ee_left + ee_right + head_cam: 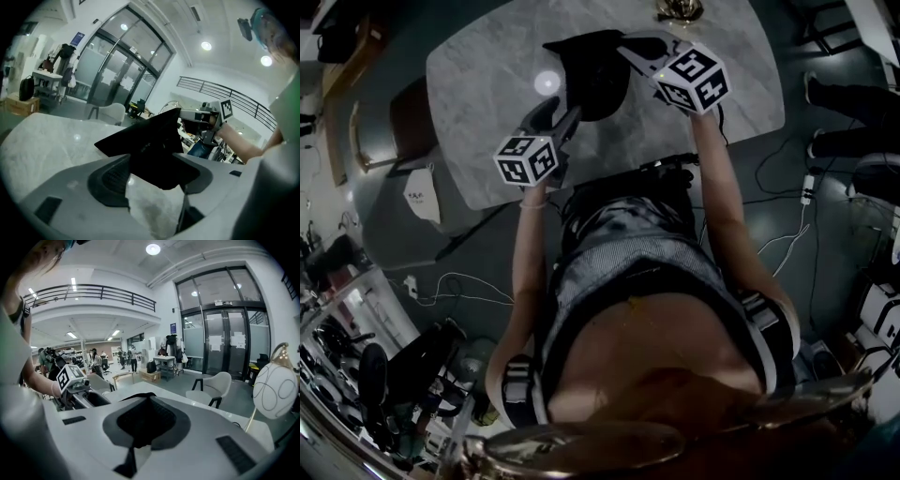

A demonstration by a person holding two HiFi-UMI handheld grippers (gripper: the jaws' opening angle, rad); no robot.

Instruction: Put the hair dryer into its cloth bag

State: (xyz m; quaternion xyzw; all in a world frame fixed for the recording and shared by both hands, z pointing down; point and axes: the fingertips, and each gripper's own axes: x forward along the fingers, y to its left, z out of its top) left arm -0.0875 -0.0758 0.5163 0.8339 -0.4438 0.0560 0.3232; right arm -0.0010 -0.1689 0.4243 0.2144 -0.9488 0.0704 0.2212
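Bag count is one: a single black cloth bag [595, 80] sits far-centre on the one marble table [487, 84]. Two grippers meet it. The right gripper [626, 44] is clamped on its far right edge. The left gripper [566, 114] has its jaws apart around the near left corner, pads not pressing.

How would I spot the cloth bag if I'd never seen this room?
Find the pale marble table in front of the person. Toward its far side, between the left gripper and the right gripper, sits the cloth bag. It is the one black, floppy thing on that light top.
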